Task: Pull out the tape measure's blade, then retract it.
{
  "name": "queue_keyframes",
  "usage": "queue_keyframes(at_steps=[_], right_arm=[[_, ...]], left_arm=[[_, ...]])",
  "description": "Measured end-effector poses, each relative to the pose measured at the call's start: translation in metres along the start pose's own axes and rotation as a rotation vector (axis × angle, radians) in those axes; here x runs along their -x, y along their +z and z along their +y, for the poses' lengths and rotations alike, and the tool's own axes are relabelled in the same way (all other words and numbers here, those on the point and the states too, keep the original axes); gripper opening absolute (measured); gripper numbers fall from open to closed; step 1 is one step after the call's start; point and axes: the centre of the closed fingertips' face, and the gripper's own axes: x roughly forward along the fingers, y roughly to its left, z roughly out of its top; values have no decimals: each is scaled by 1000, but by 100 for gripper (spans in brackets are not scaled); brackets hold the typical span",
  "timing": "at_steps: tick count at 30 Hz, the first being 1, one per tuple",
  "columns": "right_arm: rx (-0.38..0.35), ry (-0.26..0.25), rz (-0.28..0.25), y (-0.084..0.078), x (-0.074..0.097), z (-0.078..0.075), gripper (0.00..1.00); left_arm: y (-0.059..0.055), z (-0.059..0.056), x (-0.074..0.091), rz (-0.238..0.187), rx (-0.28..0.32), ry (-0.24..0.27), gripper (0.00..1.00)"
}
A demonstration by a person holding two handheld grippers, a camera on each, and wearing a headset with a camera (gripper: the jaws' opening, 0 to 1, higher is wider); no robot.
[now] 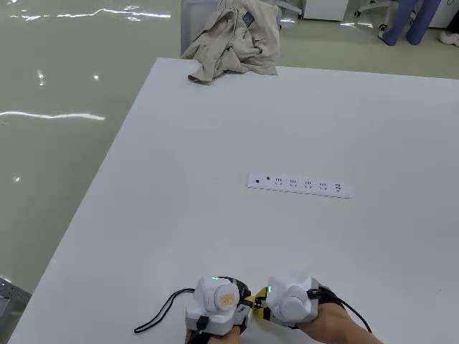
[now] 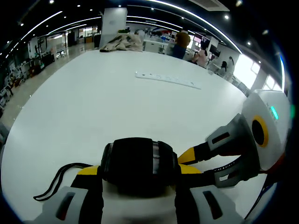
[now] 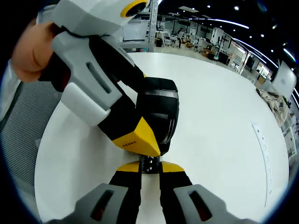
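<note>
Your left gripper (image 2: 138,175) is clenched on the tape measure (image 2: 138,158): the black case sits crosswise between its two jaws, low over the white table (image 1: 215,143) at the edge nearest you. A black wrist strap (image 2: 53,184) trails from the case onto the table, out to the left of that gripper. Your right gripper (image 3: 149,168) meets it nose to nose from the right. Its yellow-tipped jaws are drawn nearly together on a small dark piece at the mouth of the case — apparently the blade end (image 3: 148,162), though it is too small to confirm. The right jaw tips stand just beside the case and touch, or all but touch, the left gripper's yellow jaw tip. In the right gripper view, your hand (image 3: 28,46) is wrapped round the left gripper's handle. Ahead of both grippers, well apart from them, a white power strip (image 1: 299,185) lies flat on the table. Farther ahead still, at the far edge, a crumpled beige garment (image 1: 233,36) is heaped up.
</note>
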Motion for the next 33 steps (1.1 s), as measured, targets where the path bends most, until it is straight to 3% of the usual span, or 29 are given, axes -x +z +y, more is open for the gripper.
queue_keyframes(at_steps=[16,33], right_arm=[[21,20,-7,2,-4,0,14],[34,8,14,0,-4,0,16]], left_arm=[[0,0,0,2,0,0,59],[0,0,0,-1,-7,8,61]])
